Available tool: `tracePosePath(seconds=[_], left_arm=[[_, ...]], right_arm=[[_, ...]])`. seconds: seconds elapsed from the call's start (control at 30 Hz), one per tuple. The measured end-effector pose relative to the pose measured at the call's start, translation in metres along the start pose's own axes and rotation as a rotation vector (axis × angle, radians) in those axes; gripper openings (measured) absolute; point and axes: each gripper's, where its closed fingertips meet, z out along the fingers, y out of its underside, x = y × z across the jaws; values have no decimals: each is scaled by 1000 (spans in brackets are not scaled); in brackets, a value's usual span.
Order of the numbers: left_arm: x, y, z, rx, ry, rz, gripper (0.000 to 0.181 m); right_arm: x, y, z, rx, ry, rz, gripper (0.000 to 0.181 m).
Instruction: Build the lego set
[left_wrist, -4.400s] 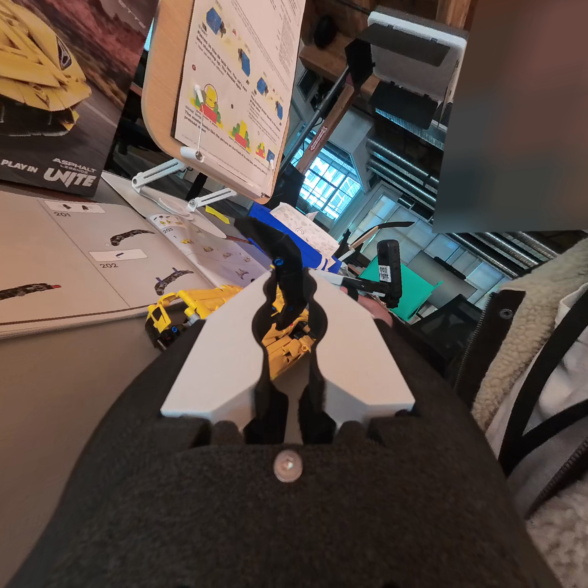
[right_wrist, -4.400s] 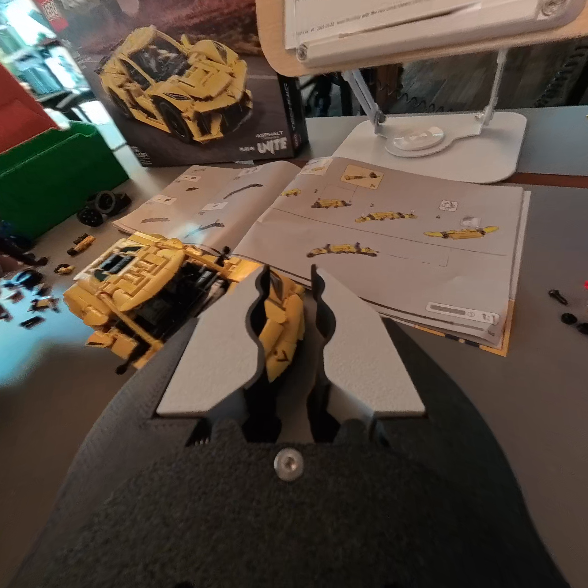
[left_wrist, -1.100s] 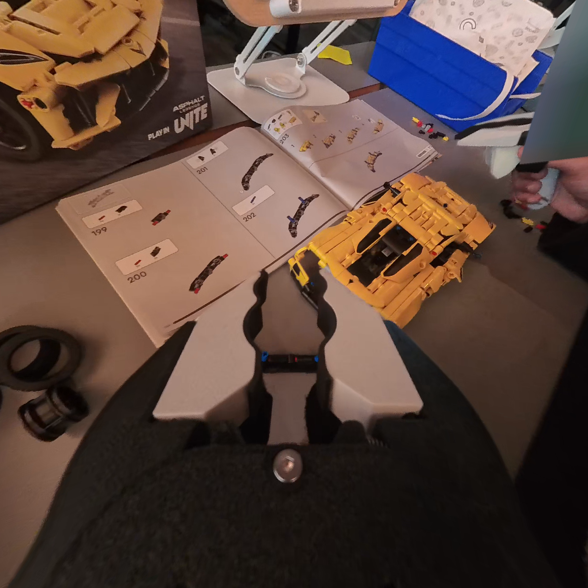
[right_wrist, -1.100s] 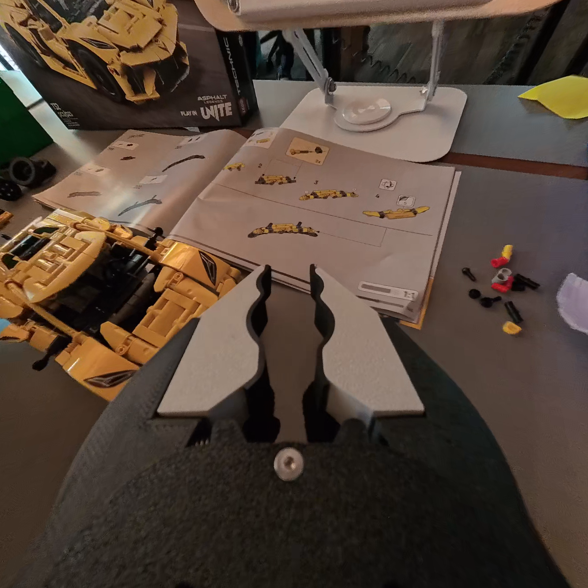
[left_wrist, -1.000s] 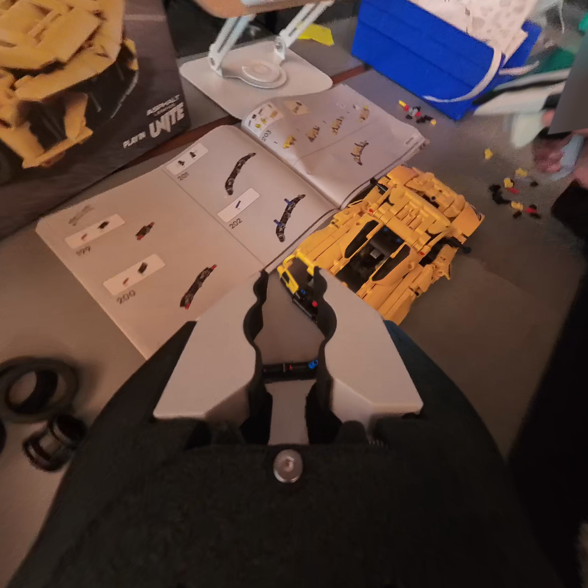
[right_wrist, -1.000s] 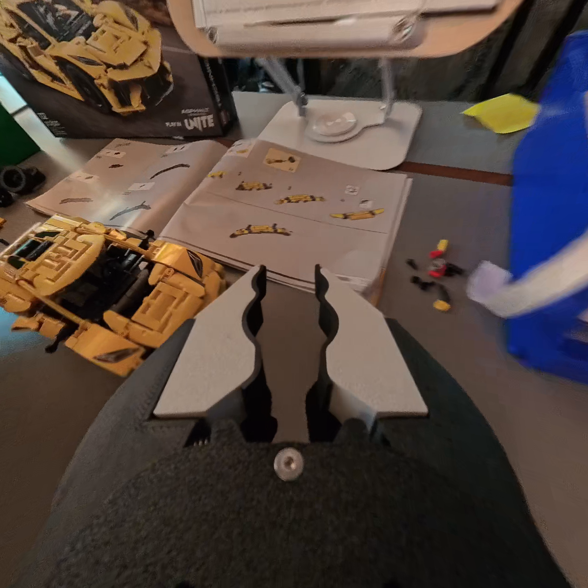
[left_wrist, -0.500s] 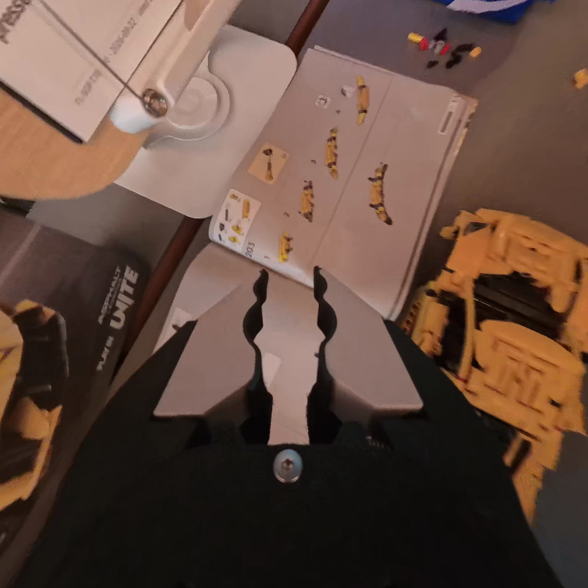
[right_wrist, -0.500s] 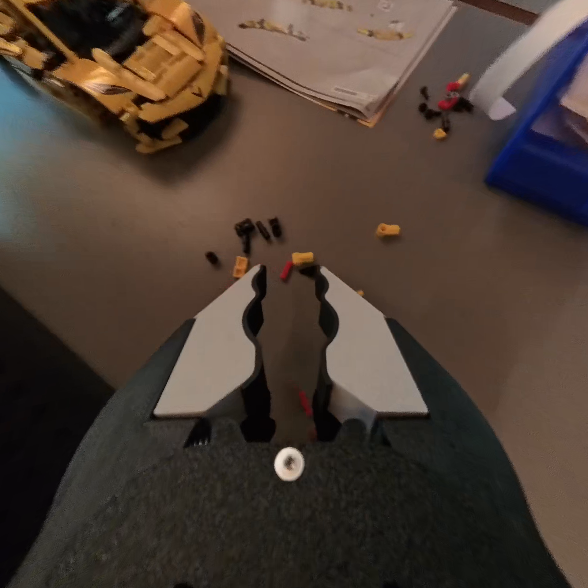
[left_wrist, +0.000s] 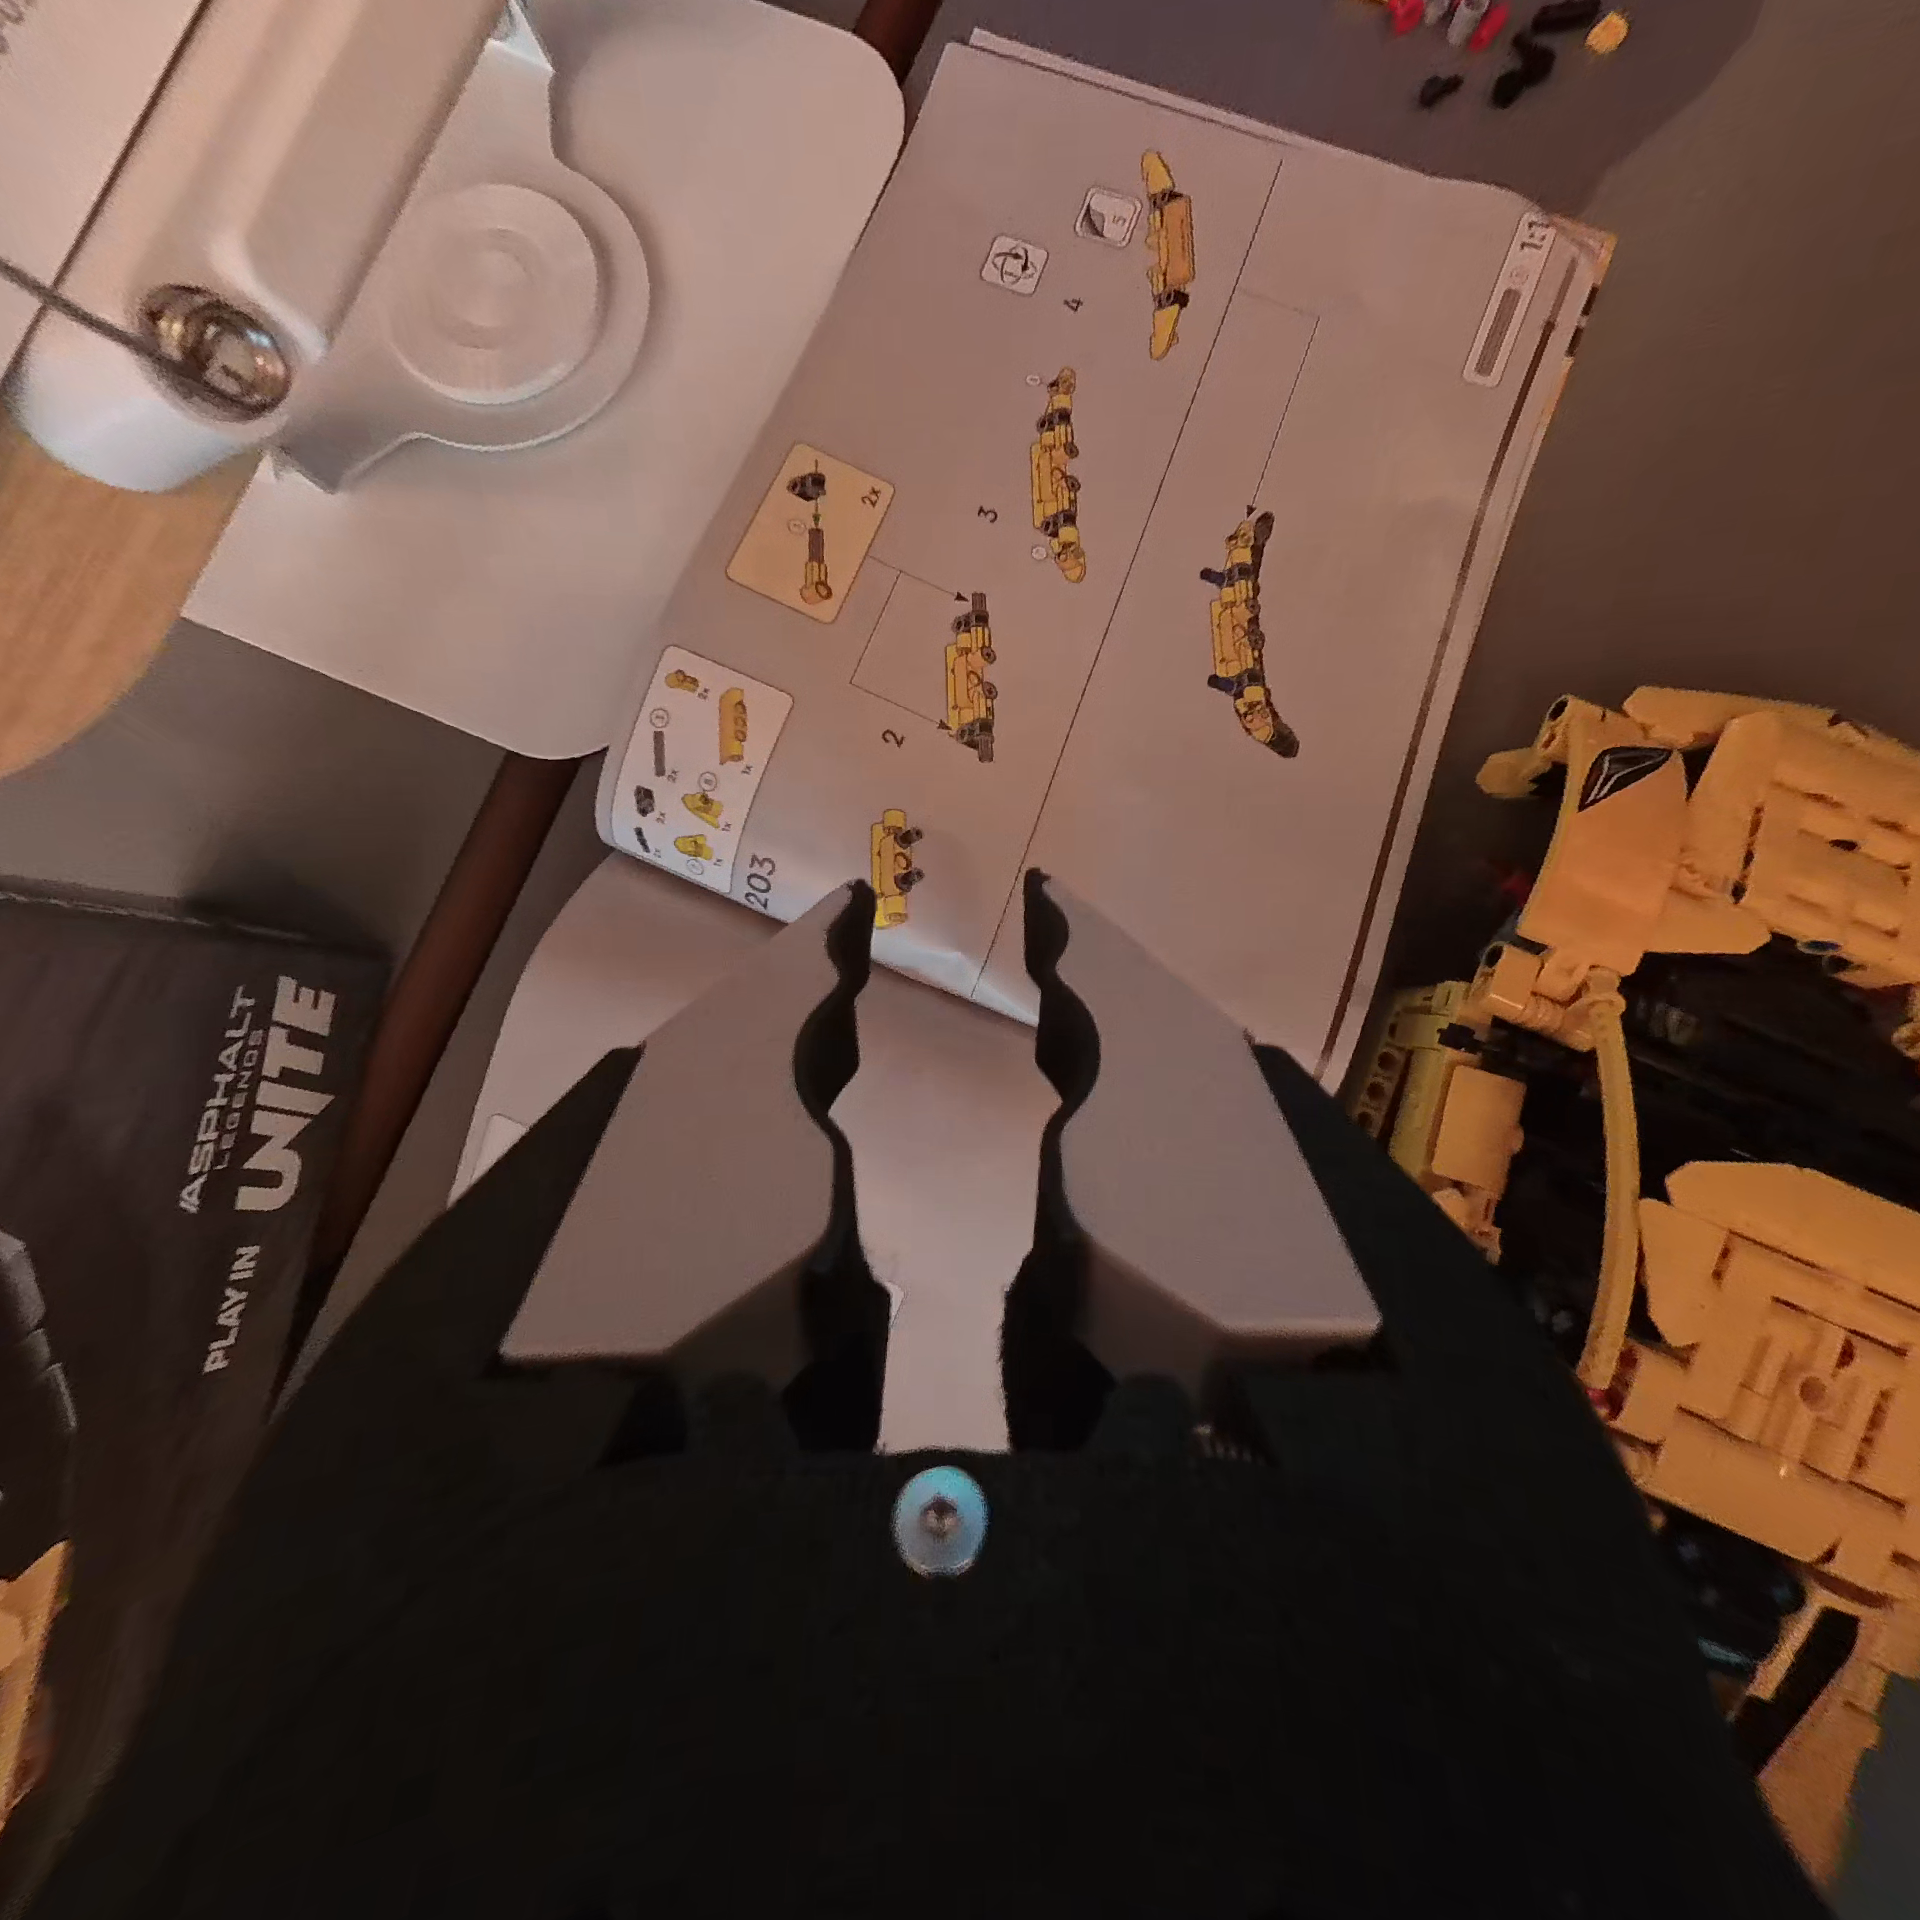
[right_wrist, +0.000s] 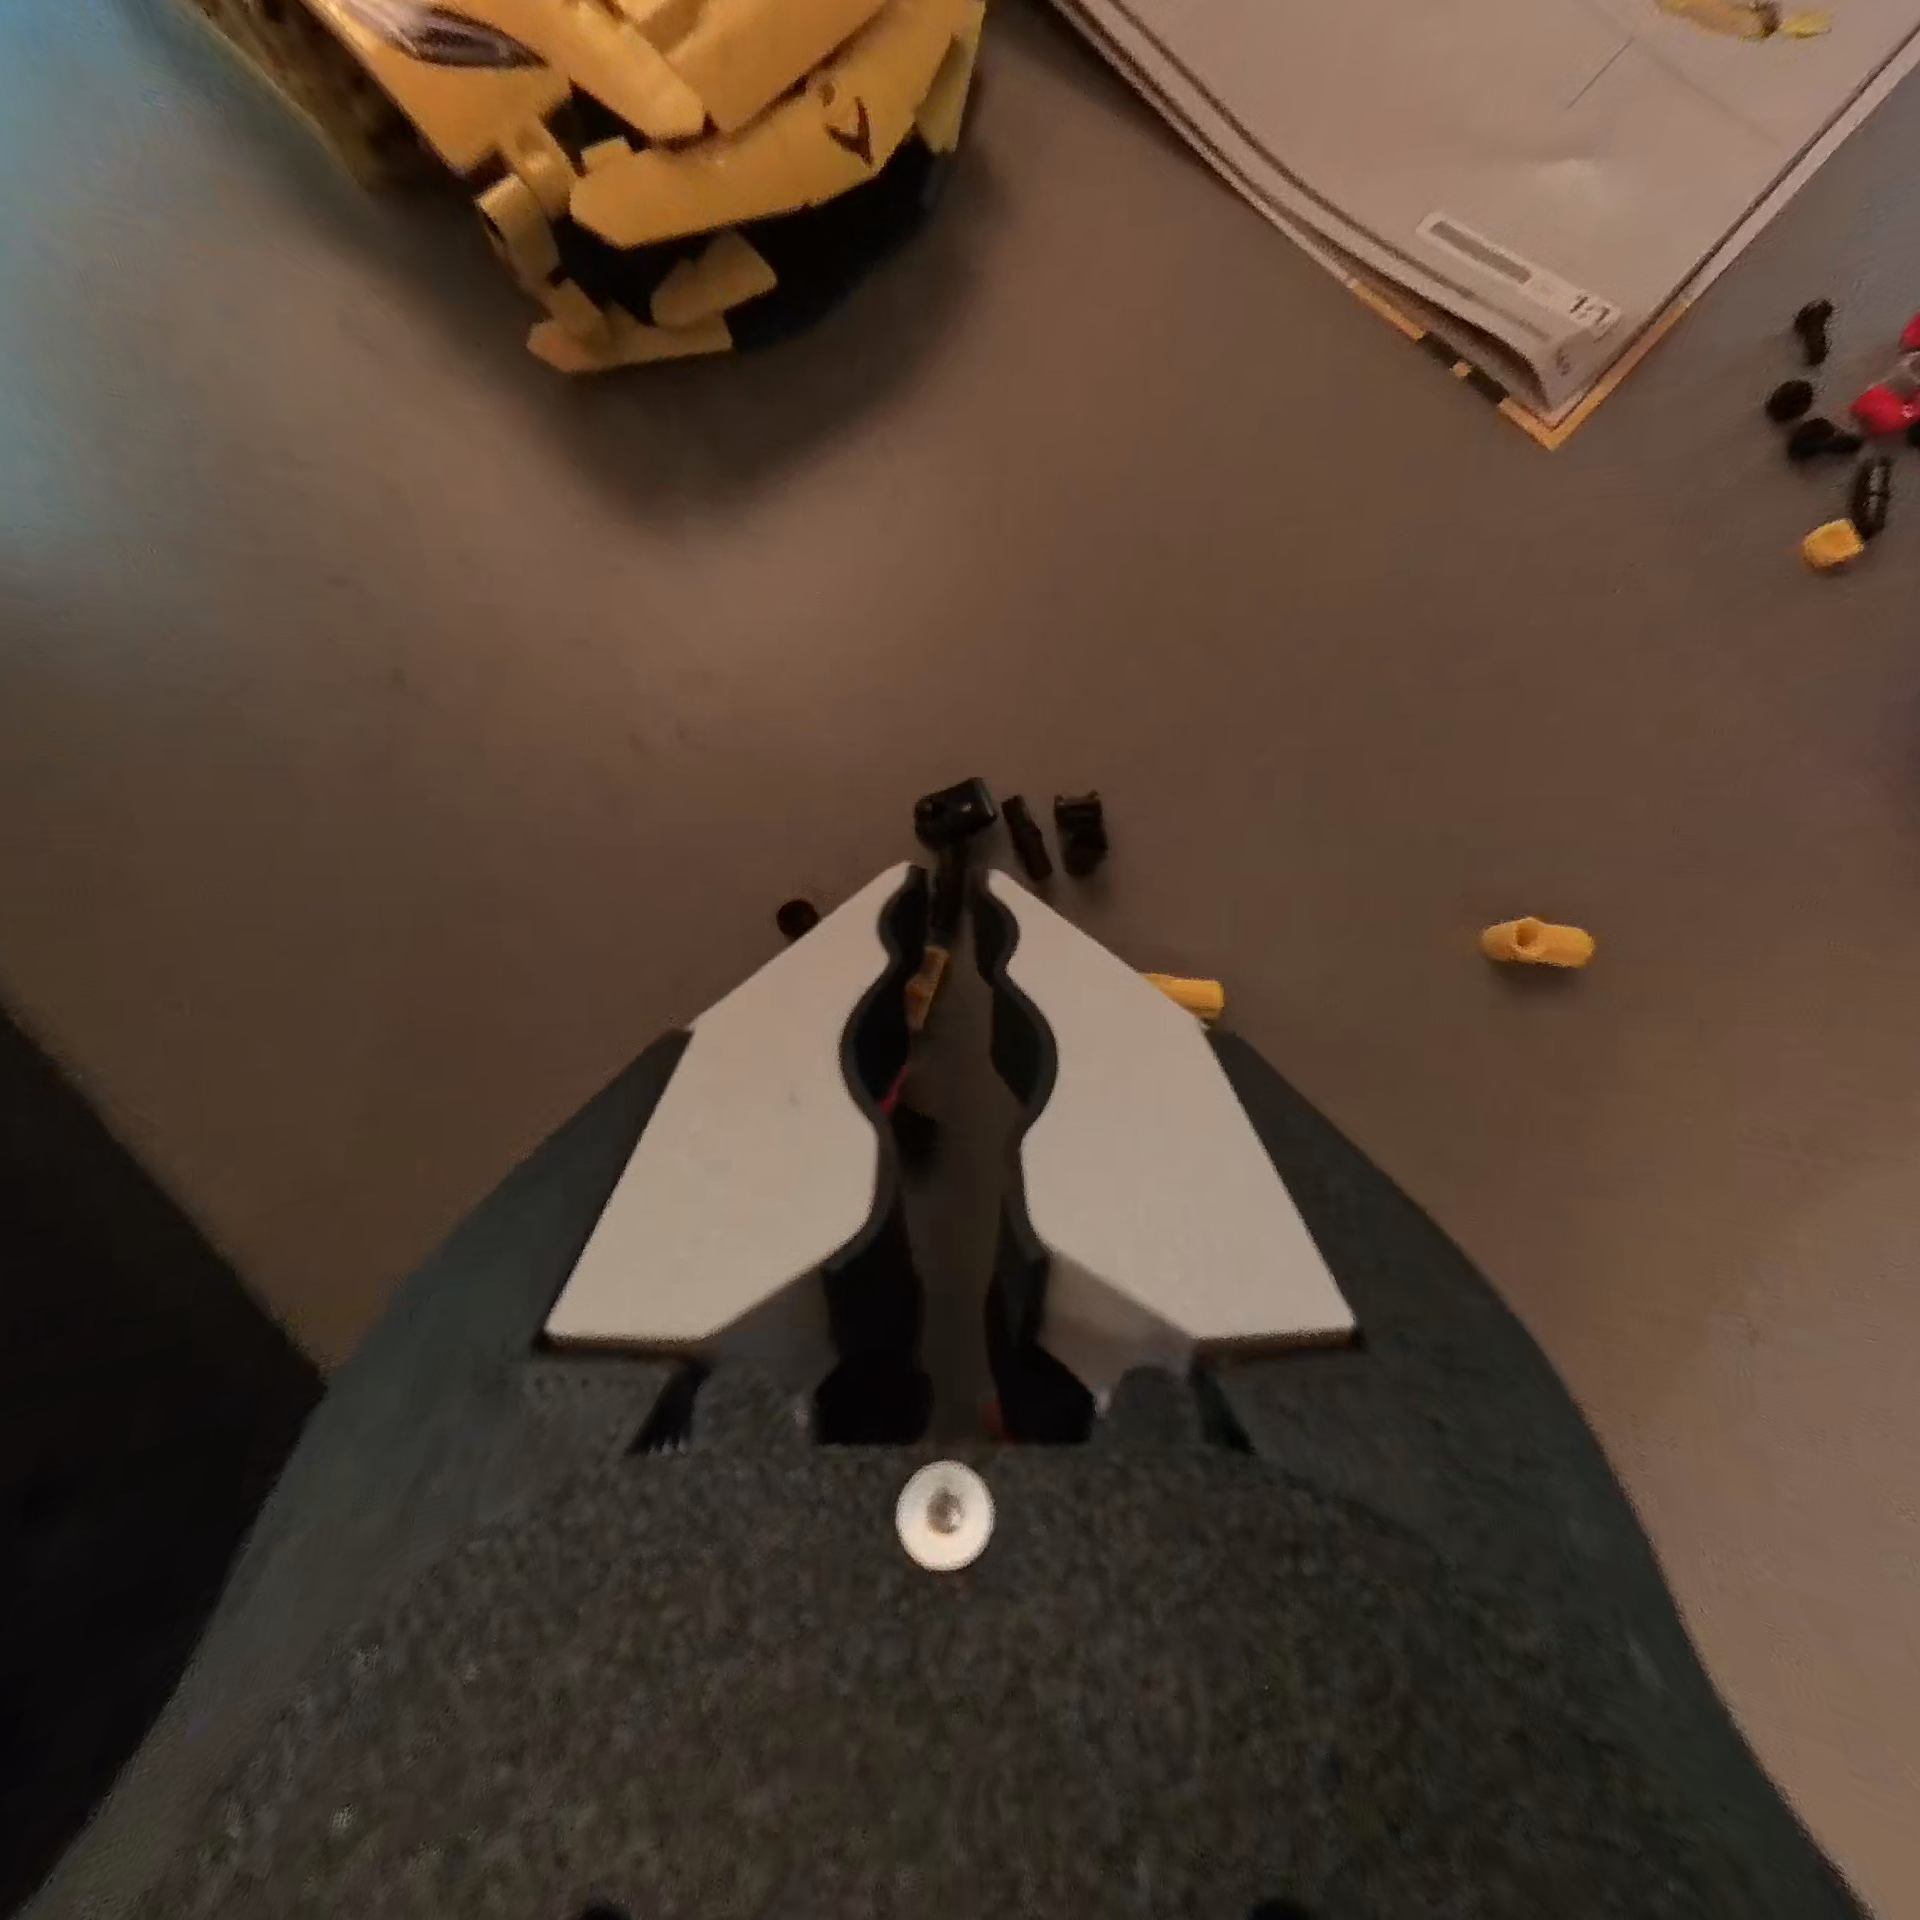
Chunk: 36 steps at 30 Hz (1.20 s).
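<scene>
The left gripper (left_wrist: 940, 883) hung with its fingers apart and nothing between them above the open instruction booklet (left_wrist: 1195, 499) at upper centre, the yellow Lego car (left_wrist: 1714, 1143) lying at the right edge. The right gripper (right_wrist: 948, 878) had its fingertips pinched on a small black Lego pin (right_wrist: 948, 831) at frame centre on the grey table (right_wrist: 520, 675), just beside other loose black pieces (right_wrist: 1075, 829) and near a yellow connector (right_wrist: 1536, 943) to the right.

Box (left_wrist: 156, 1143): is carrying white lettering in three lines on its dark side, readable but not repeated here.
Booklet (left_wrist: 1195, 468): is showing a page number, step numerals, and piece counts in small boxes; a scale mark is sitting at its corner.
Sheet on the stand (left_wrist: 62, 125): is showing print too blurred to read.
Car (left_wrist: 1621, 774): is bearing a black pointed emblem.
</scene>
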Motion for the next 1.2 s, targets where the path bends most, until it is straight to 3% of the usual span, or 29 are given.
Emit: tracePosePath(seconds=[0.13,0.23,0.3,0.4,0.5,0.63,0.77,0.83,0.97,1.07,1.2], left_arm=[[-6,2,-1,1,-4,-14,29],[-13,4,-5,12,-22,-14,29],[-16,6,-7,19,-19,-29,29],[-16,12,-7,13,-10,-40,29],[-16,17,-8,5,-14,-27,29],[-12,18,-8,13,8,-38,29],[-13,15,-7,19,2,-39,29],[-14,14,-7,17,3,-37,29],[-13,12,-6,23,8,-35,29],[-13,14,-5,16,8,-31,29],[-12,17,-5,14,14,-41,29]], right_arm=[[0,-2,-6,-29,5,-1,6],[-30,-36,-18,79,-100,-16,6],[-77,-53,-7,98,-257,-60,6],[-128,-61,24,92,-331,-202,6],[-144,-73,37,147,-301,-270,6],[-149,-63,48,85,-324,-262,6],[-129,-70,26,169,-314,-219,24],[-80,-75,-1,254,-226,-138,12],[2,-32,-13,144,-35,-215,14],[9,-21,-9,162,-115,-314,9],[12,-10,-4,59,-189,-404,11]])
